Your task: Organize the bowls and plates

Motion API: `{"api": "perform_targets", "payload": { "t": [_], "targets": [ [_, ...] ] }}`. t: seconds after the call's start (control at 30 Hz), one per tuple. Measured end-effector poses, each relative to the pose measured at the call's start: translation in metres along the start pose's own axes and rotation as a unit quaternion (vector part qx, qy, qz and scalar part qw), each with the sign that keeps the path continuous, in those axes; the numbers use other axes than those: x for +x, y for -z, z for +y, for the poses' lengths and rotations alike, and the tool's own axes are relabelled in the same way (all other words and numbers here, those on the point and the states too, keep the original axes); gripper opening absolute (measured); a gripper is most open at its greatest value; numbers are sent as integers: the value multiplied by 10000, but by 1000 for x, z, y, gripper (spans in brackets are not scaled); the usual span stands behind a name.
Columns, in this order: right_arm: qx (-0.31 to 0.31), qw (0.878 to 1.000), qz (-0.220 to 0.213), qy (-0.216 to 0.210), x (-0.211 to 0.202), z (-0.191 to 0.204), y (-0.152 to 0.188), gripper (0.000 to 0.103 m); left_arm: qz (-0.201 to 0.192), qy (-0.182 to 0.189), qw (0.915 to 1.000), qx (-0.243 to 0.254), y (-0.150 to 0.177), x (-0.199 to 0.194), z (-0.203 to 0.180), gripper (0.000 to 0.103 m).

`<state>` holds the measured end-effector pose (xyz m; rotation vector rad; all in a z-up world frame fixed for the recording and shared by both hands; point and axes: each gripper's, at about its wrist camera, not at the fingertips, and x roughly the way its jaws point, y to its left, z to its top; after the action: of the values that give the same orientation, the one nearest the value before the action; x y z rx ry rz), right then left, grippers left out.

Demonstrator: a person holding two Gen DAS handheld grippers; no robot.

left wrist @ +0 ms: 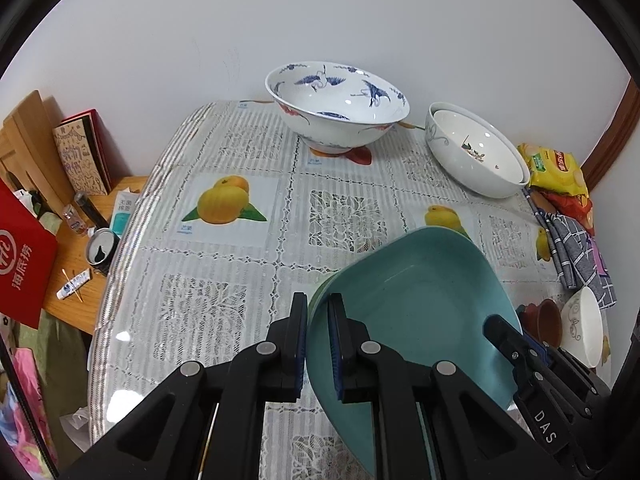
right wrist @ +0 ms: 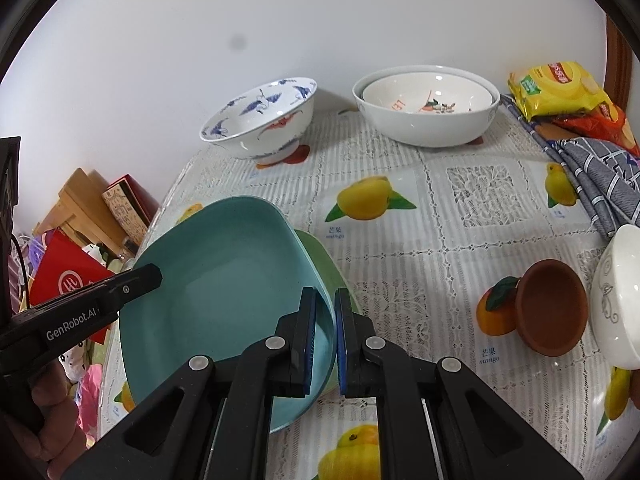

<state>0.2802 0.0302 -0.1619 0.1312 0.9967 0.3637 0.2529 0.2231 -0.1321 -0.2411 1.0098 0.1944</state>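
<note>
The left gripper (left wrist: 318, 344) has its jaws pinched nearly shut on the left rim of the teal plate (left wrist: 416, 304), and a green plate (left wrist: 320, 294) shows as a sliver just under that rim, caught in the same grip. The right gripper (right wrist: 325, 344) is closed the same way on the opposite rim of the teal plate (right wrist: 224, 292), with the green plate (right wrist: 326, 268) peeking out beneath. The two plates hang tilted over the near part of the counter (left wrist: 224, 256).

On the far side stand the crane-painted bowl (left wrist: 338, 110) and, to its right, a white bowl (left wrist: 476, 156) with a second white bowl nested inside it. At the near right lie a brown clay dish (right wrist: 552, 308) and a small white bowl (right wrist: 618, 300) tipped on its side.

The left view alone shows the wooden side table (left wrist: 72, 256) with a can and small tubes on it. The right view alone shows the hand (right wrist: 40, 420) gripping the left handle, and shows the clay dish whole.

Count: two plates, four bowls, one clay dish, one yellow snack bag (right wrist: 556, 88), one checked cloth (right wrist: 596, 176).
</note>
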Motion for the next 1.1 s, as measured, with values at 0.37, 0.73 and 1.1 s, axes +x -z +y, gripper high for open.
{"api": "perform_targets", "payload": {
  "t": [0.37,0.73,1.1],
  "targets": [
    [-24,9998,200,88,24,-7,0,10,175,-5,9998,3,-4,26,-1,11],
    [-355,9989,226,218,25,1,1,13,163,-76,9998,92,-1,24,1,12],
    [-278,9988,12,399,-11,-6,2,41,-124,-109,9996,244,9,-24,-9,17]
  ]
}}
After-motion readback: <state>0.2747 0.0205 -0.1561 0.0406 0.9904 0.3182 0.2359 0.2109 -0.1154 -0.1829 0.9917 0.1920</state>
